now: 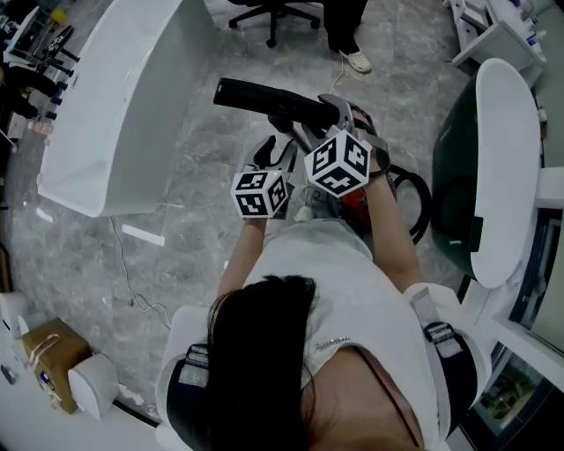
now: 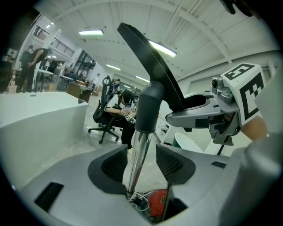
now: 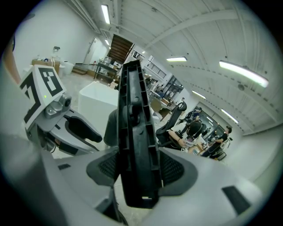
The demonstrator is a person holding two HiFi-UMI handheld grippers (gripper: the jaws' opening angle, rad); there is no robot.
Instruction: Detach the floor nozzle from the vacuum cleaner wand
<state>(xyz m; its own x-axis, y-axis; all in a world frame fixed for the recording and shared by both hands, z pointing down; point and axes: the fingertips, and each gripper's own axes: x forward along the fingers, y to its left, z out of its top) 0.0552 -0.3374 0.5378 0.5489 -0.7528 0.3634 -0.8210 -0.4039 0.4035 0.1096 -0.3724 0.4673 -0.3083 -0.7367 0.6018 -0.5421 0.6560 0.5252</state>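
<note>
The floor nozzle tops the wand, right of the counter.

Two tools; one nozzle; one wand

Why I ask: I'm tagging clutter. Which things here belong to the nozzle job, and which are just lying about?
Job: floor nozzle, wand, left gripper, right gripper, red vacuum body.
Lying about: office chair, cardboard box, white counter.
</note>
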